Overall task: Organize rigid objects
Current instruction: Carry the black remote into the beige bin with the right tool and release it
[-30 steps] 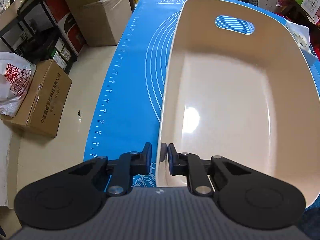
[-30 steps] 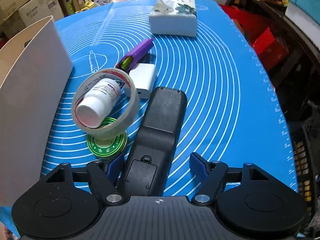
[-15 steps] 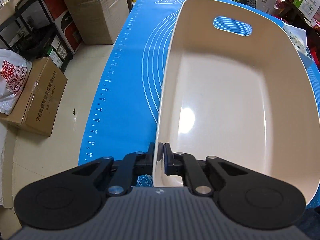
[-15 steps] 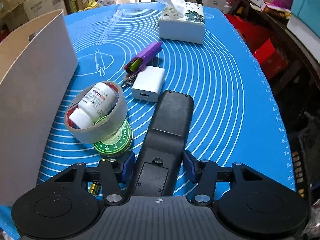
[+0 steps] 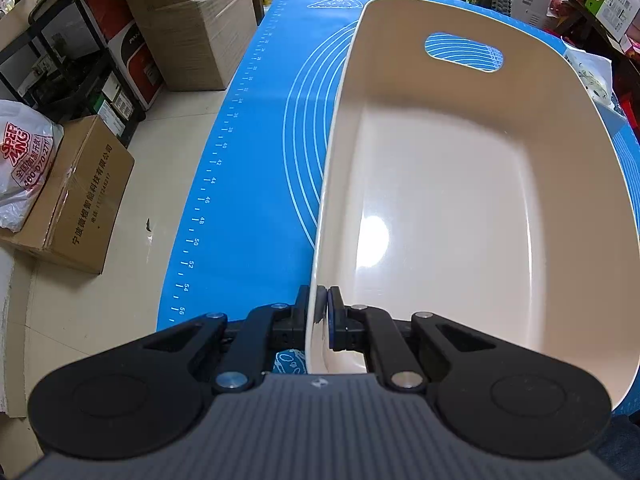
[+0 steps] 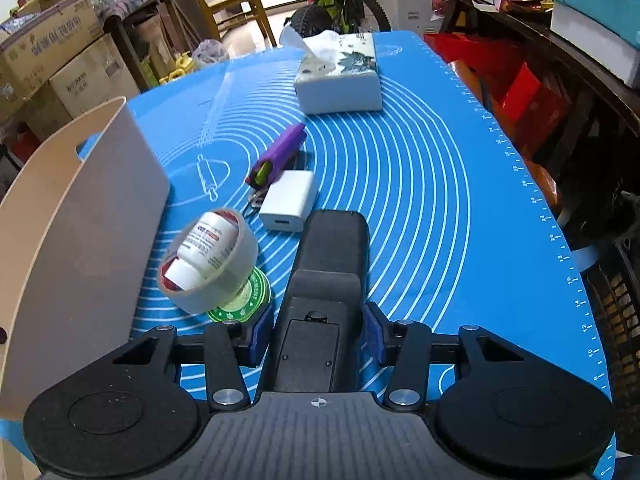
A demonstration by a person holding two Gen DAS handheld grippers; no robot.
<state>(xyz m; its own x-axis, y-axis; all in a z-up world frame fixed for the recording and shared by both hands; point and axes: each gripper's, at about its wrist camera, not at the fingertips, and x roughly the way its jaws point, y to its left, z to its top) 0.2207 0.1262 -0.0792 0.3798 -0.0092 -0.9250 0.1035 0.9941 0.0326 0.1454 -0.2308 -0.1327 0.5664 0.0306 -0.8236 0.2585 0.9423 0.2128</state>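
My left gripper [image 5: 322,312] is shut on the near left rim of an empty beige plastic bin [image 5: 460,200], one pad inside the wall and one outside. The bin [image 6: 80,220] stands at the left in the right wrist view. There my right gripper [image 6: 316,334] is shut on the near end of a black remote [image 6: 332,248], both blue pads against its sides and its far end raised off the blue mat [image 6: 440,200]. To the left, a tape roll [image 6: 224,280] with a white bottle [image 6: 204,244] inside leans on a green tin [image 6: 244,300].
A white charger [image 6: 288,200] and a purple tool [image 6: 280,152] lie just beyond the remote, and a tissue box [image 6: 340,80] sits at the mat's far end. The mat's right half is bare. Cardboard boxes [image 5: 80,200] stand on the floor to the left of the table.
The left pads closed onto the bin's rim. The right jaws closed from wide onto the remote, and that gripper rose and tipped up, bringing more of the room into view.
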